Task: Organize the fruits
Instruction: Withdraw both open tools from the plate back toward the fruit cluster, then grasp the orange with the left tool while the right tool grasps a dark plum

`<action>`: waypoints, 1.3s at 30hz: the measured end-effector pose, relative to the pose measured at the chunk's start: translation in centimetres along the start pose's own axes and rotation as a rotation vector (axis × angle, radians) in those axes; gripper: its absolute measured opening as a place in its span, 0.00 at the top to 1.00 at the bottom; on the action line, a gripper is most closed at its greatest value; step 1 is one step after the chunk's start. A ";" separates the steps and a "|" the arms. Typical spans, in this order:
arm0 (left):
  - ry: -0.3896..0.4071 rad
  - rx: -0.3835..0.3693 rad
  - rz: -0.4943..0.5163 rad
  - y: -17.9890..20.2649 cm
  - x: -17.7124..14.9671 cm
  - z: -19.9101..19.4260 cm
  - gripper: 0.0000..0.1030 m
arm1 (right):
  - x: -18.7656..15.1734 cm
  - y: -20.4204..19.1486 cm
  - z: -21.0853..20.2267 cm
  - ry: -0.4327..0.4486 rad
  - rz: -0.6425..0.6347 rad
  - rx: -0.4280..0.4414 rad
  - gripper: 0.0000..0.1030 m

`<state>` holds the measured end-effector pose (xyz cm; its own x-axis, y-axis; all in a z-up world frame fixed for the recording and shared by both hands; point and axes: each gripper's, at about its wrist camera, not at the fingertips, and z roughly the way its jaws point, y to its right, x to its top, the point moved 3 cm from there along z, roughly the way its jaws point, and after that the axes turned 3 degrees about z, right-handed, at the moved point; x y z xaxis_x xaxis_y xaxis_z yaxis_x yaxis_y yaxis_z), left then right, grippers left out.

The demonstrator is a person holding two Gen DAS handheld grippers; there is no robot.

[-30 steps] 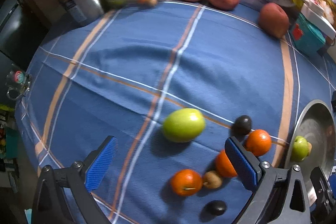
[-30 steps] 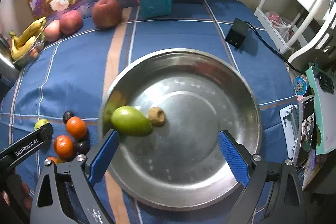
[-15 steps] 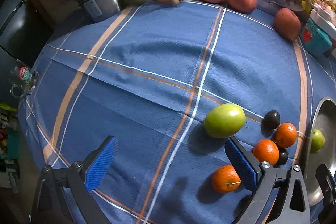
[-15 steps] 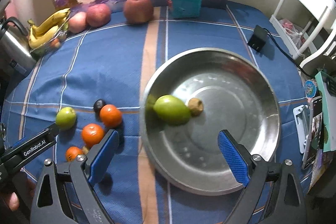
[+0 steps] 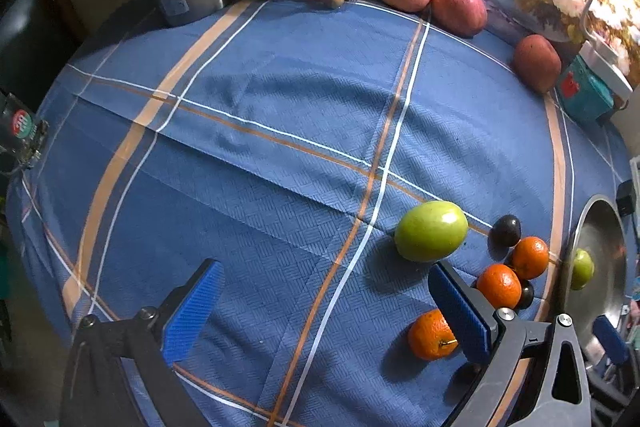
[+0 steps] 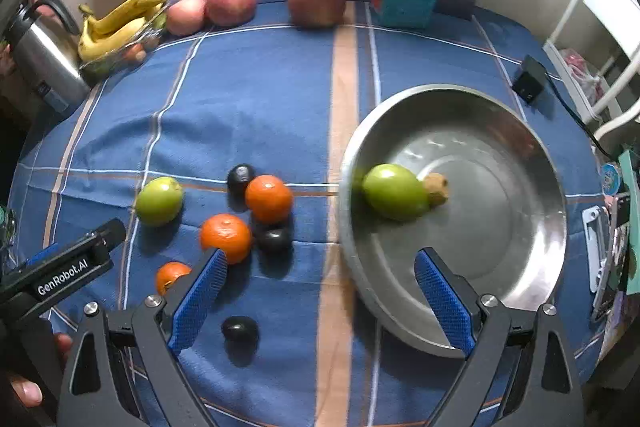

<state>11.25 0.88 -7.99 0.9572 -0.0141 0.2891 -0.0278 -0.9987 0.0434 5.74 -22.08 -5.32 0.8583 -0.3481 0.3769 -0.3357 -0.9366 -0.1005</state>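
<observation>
Hovering over the blue plaid tablecloth (image 6: 256,107), the right gripper (image 6: 320,291) has its blue-padded jaws spread wide and holds nothing; just beyond its left pad lies a dark plum (image 6: 240,334), and past that a loose cluster of fruit: a small orange (image 6: 171,276) partly hidden by the pad, two more oranges (image 6: 226,237) (image 6: 268,198), and two more dark plums (image 6: 273,239) (image 6: 240,177) touching or nearly touching them; a green apple (image 6: 159,200) sits a little apart on the left of the cluster. To the right of the cluster stands the metal basin (image 6: 520,291), with a green mango (image 6: 394,191) and a small brown kiwi (image 6: 436,183) touching each other inside it, near its left wall. The left gripper (image 5: 324,307) is also spread open and empty, with bare cloth between its pads; the green apple (image 5: 431,231) lies just beyond its right pad, the oranges further right. At the far edge of the table sit three red apples (image 6: 316,5), a teal box (image 6: 404,1), bananas (image 6: 120,23) in a clear tray, and a steel kettle (image 6: 44,55).
</observation>
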 end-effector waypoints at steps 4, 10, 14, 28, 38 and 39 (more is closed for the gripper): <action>-0.011 -0.048 -0.010 -0.3 0.0 -0.1 0.00 | -0.2 -1.3 0.2 -0.005 -0.010 0.023 0.08; -0.019 -0.072 0.008 -0.5 -0.6 -0.6 0.00 | -1.2 -2.9 0.4 -0.014 -0.033 0.054 0.08; -0.022 -0.051 0.021 -0.6 -1.6 -1.1 0.00 | -2.1 -3.2 0.4 -0.021 -0.040 0.061 0.08; -0.080 -0.079 0.134 1.7 -4.9 -0.9 0.00 | -5.9 -2.5 0.2 -0.073 -0.047 0.092 0.08; -0.096 -0.131 0.199 4.1 -4.8 0.2 0.06 | -6.9 -2.8 2.1 -0.137 -0.050 0.114 0.13; -0.100 -0.140 0.205 4.4 -4.9 0.3 0.07 | -6.9 -2.9 2.4 -0.145 -0.048 0.115 0.13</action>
<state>6.57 -3.47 -9.52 0.9511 -0.2267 0.2099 -0.2565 -0.9581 0.1277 1.77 -17.11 -9.86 0.9219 -0.2977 0.2479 -0.2538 -0.9476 -0.1938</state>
